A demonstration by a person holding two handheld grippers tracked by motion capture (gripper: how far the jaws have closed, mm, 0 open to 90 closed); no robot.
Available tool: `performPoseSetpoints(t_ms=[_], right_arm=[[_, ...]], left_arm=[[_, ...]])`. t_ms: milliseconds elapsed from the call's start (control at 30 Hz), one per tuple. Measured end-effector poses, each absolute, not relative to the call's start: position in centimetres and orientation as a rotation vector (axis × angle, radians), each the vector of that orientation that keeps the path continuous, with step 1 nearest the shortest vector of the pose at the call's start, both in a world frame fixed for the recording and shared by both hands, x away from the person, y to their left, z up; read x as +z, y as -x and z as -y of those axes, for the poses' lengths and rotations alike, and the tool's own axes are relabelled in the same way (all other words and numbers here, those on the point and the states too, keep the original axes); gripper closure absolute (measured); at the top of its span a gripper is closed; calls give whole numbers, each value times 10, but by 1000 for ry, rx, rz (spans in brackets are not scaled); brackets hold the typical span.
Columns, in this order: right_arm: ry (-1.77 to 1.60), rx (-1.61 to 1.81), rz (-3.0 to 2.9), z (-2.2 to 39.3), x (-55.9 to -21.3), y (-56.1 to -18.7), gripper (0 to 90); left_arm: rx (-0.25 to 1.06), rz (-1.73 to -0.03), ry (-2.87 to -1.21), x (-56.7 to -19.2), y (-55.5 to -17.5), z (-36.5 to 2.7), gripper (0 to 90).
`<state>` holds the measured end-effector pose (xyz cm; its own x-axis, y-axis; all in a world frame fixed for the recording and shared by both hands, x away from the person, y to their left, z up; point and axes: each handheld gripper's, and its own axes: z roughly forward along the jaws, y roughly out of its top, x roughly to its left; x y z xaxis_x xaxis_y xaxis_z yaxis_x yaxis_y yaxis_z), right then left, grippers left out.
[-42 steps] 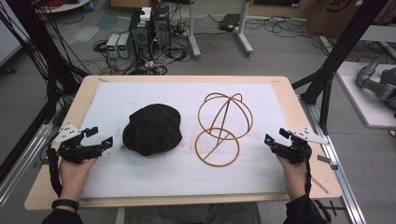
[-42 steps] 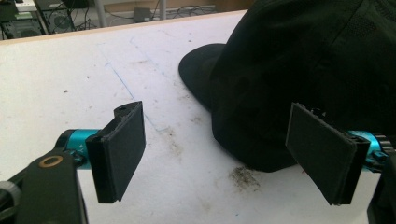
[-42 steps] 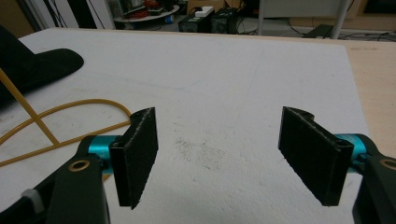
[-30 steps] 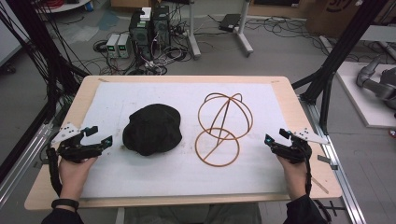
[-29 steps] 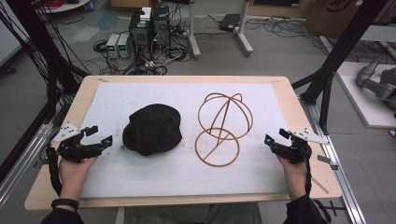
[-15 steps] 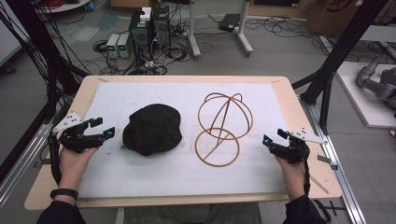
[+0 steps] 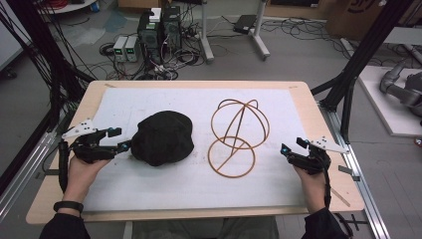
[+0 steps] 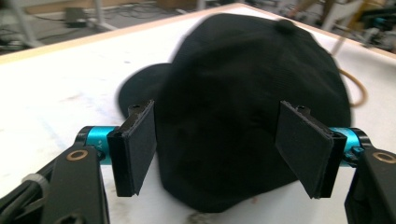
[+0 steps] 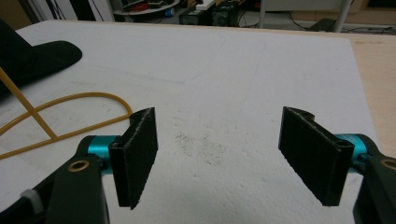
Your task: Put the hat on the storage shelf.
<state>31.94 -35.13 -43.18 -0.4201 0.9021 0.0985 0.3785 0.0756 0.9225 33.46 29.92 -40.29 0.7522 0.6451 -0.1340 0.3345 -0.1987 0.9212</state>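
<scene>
A black cap (image 7: 161, 138) lies left of centre on the white sheet (image 7: 278, 184). My left gripper (image 7: 120, 139) is at the cap's left edge, and its jaws have just been closing a little. In the left gripper view the cap (image 8: 243, 102) sits just beyond and between the wide-apart pads (image 8: 140, 140), which do not press on it. A gold wire frame (image 7: 235, 139), a sphere over a ring, stands right of the cap. My right gripper (image 7: 290, 145) rests open near the table's right side, its pads (image 9: 137, 154) over bare sheet, with the wire (image 9: 84, 96) to its left.
The wooden table edge (image 7: 318, 114) borders the sheet on all sides. Black frame posts (image 7: 348, 84) rise at the right and cables hang at the left. Computers and cables (image 7: 159, 25) sit on the floor beyond the far edge.
My left hand has moved right and slightly up, bringing its gripper from the table's left edge to the cap's rim. The right hand has stayed where it was.
</scene>
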Motion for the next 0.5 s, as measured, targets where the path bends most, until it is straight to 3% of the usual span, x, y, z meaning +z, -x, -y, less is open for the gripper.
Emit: performPoseSetpoints(t_ms=[233,500], right_arm=[[-1266,1324,-1854,349,-432,-321,282],[-1287,1318,-1858,350,-434,-322,284]], left_arm=[[314,-728,-1853,-409,-343,-291,310],[296,-664,-1897,-412,-349,-283,480]])
